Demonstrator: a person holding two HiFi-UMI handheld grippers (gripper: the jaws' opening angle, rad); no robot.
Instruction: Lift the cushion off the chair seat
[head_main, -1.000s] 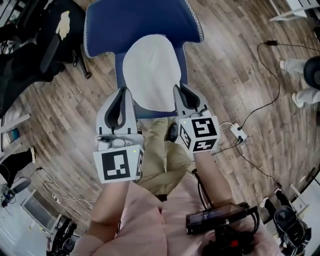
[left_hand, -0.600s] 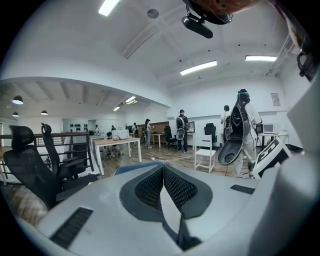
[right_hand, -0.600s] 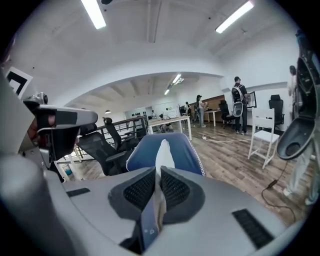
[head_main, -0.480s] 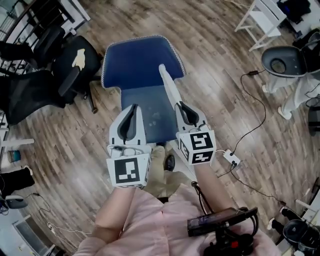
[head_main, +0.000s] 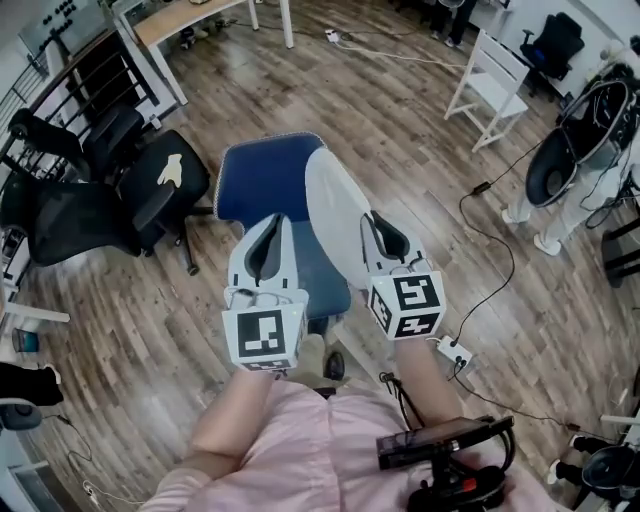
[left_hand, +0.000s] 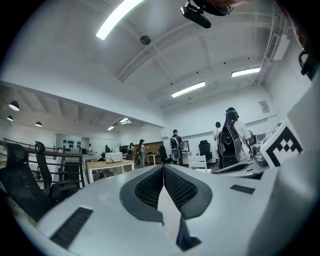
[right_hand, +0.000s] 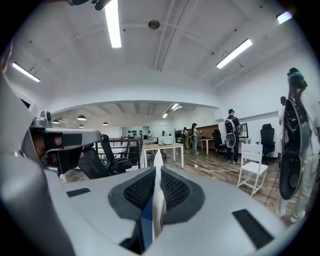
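Note:
In the head view a blue chair (head_main: 262, 180) stands on the wooden floor. The white cushion (head_main: 335, 215) is up off its seat, tilted on edge above the seat's right side. My right gripper (head_main: 376, 222) is shut on the cushion's near edge. In the right gripper view the thin white cushion edge (right_hand: 158, 165) sticks up between the jaws of the right gripper (right_hand: 156, 174), with a blue underside below. My left gripper (head_main: 270, 224) hovers over the seat beside the cushion. In its own view the left gripper (left_hand: 163, 169) is shut with nothing between its jaws.
Black office chairs (head_main: 110, 190) crowd the left, close to the blue chair. A white wooden chair (head_main: 495, 85) stands at the back right, and a cable with a power strip (head_main: 455, 350) lies on the floor at my right. Several people stand far off across the room (left_hand: 230, 137).
The cushion lay flat on the seat a second ago. It has since risen with my right gripper and turned on edge. Both grippers are higher, and the left one is apart from the cushion.

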